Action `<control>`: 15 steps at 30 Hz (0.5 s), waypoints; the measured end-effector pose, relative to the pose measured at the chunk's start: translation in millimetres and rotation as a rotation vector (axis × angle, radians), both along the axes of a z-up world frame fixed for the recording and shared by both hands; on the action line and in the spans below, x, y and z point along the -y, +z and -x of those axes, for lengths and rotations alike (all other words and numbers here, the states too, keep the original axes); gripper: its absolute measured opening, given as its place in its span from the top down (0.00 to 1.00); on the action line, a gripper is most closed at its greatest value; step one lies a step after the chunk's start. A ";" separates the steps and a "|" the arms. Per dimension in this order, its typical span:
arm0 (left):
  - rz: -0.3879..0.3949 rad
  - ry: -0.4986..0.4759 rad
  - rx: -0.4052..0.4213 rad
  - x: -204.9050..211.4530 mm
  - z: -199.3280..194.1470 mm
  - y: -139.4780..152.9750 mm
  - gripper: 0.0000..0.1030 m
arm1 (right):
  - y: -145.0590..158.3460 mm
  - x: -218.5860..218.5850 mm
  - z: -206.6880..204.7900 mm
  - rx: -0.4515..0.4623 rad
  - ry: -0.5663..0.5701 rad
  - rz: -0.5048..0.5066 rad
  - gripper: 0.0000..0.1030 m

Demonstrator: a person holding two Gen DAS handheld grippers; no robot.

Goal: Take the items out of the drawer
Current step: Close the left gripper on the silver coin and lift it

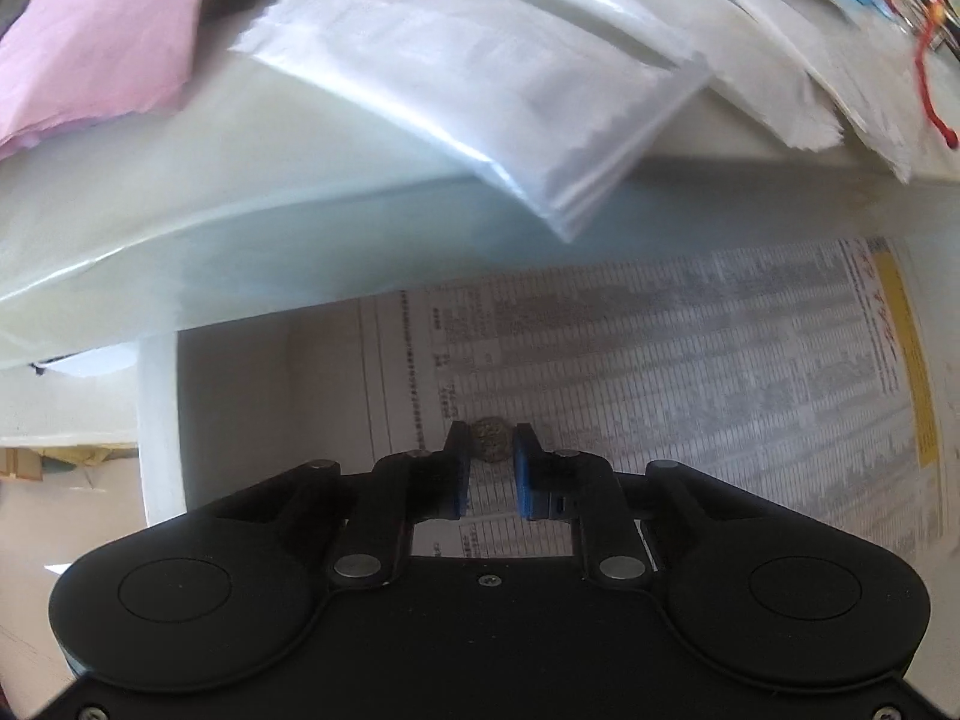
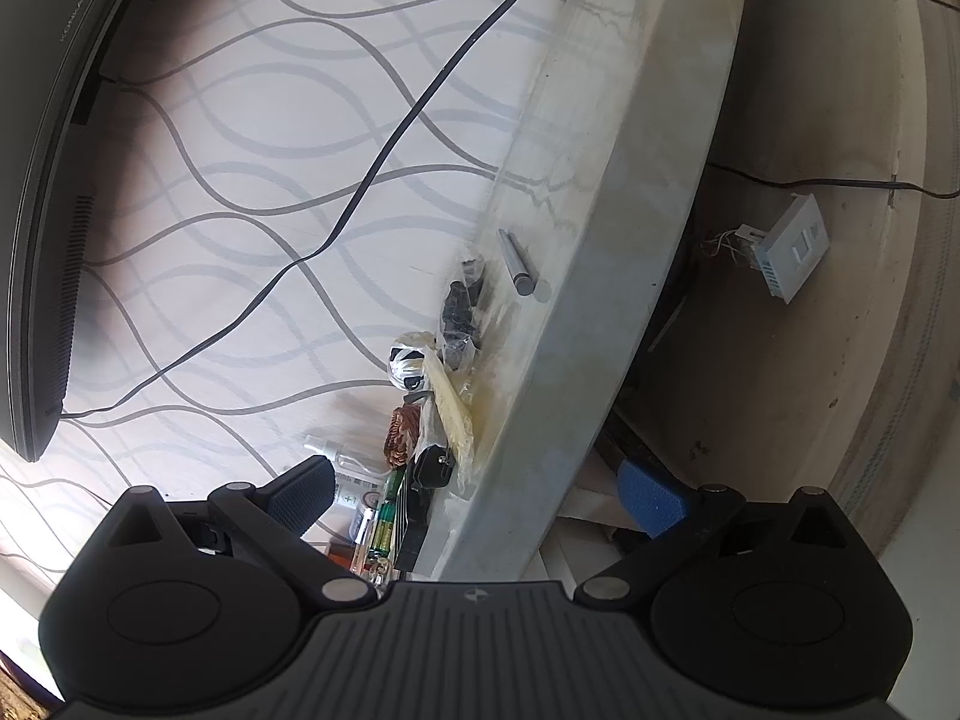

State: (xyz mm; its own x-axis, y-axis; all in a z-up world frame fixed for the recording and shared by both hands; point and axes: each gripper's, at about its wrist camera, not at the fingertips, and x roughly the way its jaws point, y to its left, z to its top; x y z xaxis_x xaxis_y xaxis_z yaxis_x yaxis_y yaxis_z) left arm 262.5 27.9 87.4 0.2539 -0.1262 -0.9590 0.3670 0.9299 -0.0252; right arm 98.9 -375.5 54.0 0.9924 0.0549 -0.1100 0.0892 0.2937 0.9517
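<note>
— Well, where is the thing you are after?

— Left view: a small dark ball [image 1: 492,439] lies on the printed sheet [image 1: 720,360] lining the drawer [image 1: 159,420], near its left wall. My left claw [image 1: 491,468] points down, jaws narrow, and the blue pads [image 1: 524,468] look to touch it on both sides, so I take it as pinched.

— How would you lift it?

— Straight up, I think, with the pinch kept firm; a round thing may squirt out. The desk edge [image 1: 240,252] overhangs on the far side, and a clear bag [image 1: 480,78] juts past it. I would pull toward me before rising. To the right the sheet is bare.

— And the other view?

— My right claw [image 2: 480,489] is wide and holds nothing. It faces a cluttered ledge [image 2: 600,210], with a cable [image 2: 384,150] to its left.
</note>
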 end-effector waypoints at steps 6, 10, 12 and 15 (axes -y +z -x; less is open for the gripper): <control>-0.007 -0.053 -0.056 3.7 11.2 -0.8 1.00 | -1.0 0.9 1.4 0.004 -0.001 -0.003 0.00; 0.009 -0.034 -0.008 -0.7 10.9 8.8 0.97 | -1.2 1.2 1.6 0.005 0.001 -0.006 0.00; -0.010 -0.023 0.036 -3.8 6.2 15.9 0.85 | -1.3 1.2 1.2 0.004 0.003 -0.005 0.00; -0.015 -0.007 0.004 -6.6 -4.3 11.2 0.80 | -1.4 0.9 1.2 0.004 0.006 -0.004 0.00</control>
